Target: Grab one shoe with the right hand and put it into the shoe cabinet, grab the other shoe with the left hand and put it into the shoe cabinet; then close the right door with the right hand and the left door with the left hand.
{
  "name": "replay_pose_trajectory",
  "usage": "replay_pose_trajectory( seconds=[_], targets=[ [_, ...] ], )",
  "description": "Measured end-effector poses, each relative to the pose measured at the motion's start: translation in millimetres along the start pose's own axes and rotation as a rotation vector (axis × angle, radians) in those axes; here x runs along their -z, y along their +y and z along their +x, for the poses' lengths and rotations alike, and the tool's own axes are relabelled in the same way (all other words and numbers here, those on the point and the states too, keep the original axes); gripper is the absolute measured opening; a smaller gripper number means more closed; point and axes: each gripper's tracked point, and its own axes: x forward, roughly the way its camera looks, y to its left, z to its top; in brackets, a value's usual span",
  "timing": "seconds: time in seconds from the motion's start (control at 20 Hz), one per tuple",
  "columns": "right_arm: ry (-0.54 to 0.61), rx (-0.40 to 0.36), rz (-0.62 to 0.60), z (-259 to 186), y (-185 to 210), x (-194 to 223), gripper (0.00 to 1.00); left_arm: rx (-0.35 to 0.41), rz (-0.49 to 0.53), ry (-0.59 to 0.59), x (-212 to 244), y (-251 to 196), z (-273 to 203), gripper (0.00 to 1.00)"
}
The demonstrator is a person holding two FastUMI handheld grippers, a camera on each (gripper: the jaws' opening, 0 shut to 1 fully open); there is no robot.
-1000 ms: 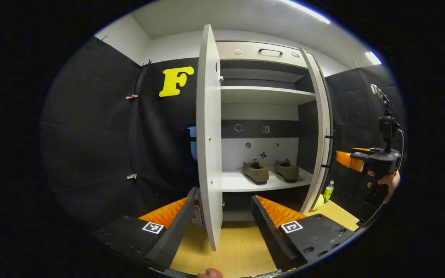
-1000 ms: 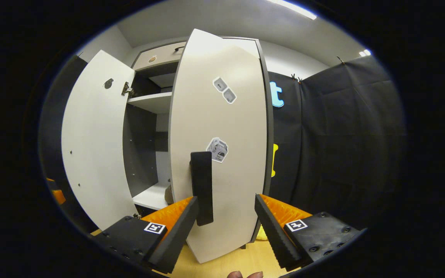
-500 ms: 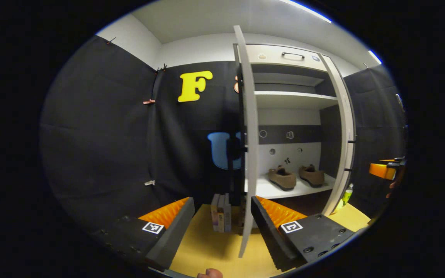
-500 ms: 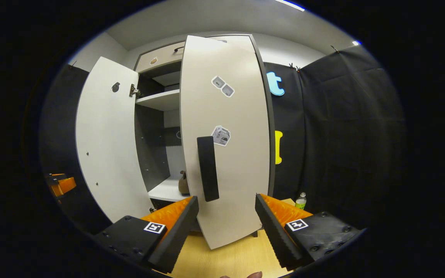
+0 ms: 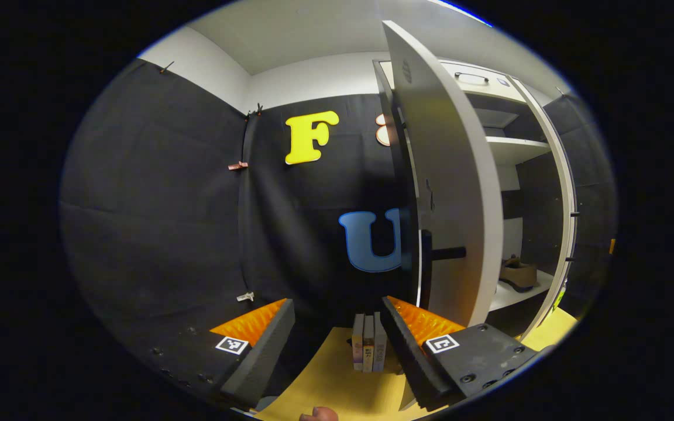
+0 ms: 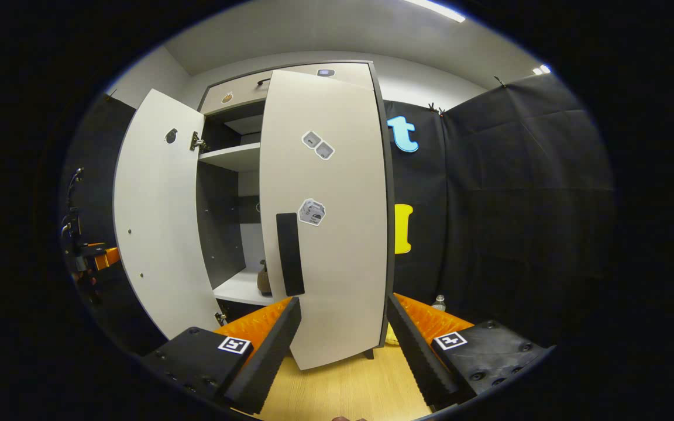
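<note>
The shoe cabinet [image 6: 237,158] is a tall pale-grey box with dark inner walls and flat slab doors; its right door [image 6: 328,234], which carries stickers and a long dark bar handle [image 6: 290,254], stands almost shut, while the left door [image 6: 155,216] swings wide. A tan, suede-looking shoe [image 5: 518,273] rests on the white lower shelf [image 5: 512,295], and a sliver of one [image 6: 264,280] peeks past the right door's edge. Both the left gripper [image 5: 337,345] and the right gripper [image 6: 343,345] hang spread wide with nothing between their ribbed fingers — a few upright books [image 5: 368,349] stand on the wooden floor [image 6: 343,392] beside the left door, a small bottle [image 6: 439,303] by the cabinet's right side.
</note>
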Motion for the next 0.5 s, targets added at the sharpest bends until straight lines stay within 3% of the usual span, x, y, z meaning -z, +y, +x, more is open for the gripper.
replay_pose_trajectory(
  seconds=[0.5],
  targets=[
    [0.016,0.009,0.003,10.4,-4.9,-1.1,0.98,-0.002,-0.041,0.005,1.7,-28.0,-6.0,0.89]
  ],
)
